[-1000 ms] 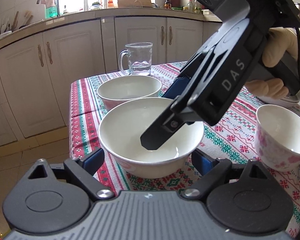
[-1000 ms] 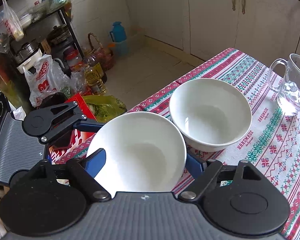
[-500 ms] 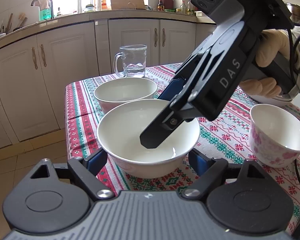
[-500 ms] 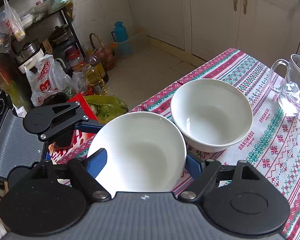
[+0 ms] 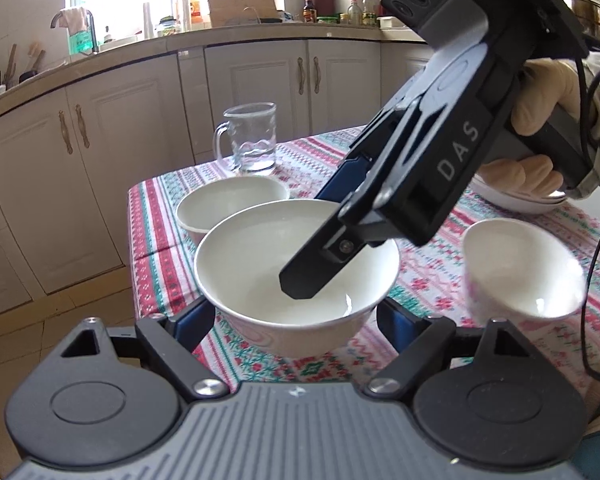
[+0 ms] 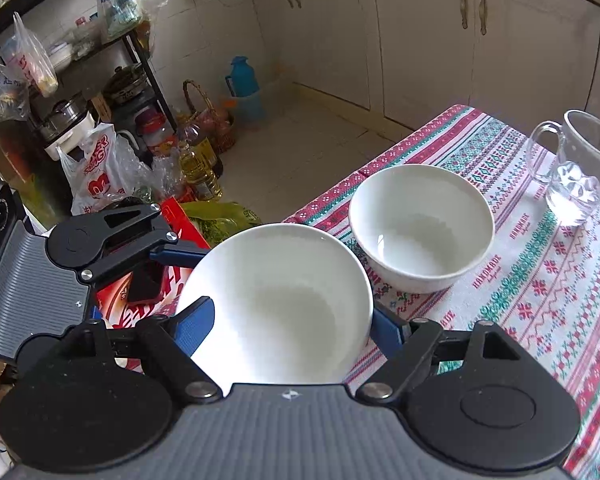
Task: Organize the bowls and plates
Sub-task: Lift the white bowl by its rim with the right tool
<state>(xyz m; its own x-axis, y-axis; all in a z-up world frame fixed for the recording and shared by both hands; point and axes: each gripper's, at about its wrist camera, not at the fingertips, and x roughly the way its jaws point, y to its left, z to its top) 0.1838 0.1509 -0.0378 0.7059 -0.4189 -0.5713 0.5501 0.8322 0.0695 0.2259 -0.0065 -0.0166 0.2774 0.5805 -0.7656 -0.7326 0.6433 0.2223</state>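
Bowl (image 5: pixel 296 264) gripped between both sets of fingers, left gripper (image 5: pixel 296 322) across its sides, right gripper (image 6: pixel 292 320) likewise; second bowl (image 6: pixel 420 228) just beyond on desk (image 6: pixel 540 280); best kept level, centred over second bowl, lowered gently.

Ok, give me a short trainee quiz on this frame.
1. True or false: the near bowl sits between the fingers of the left gripper.
2. What stands past the far bowl? A) glass mug B) teapot C) spoon
3. How many white bowls show at the table in the right wrist view?
Key: 1 true; 2 A; 3 two.
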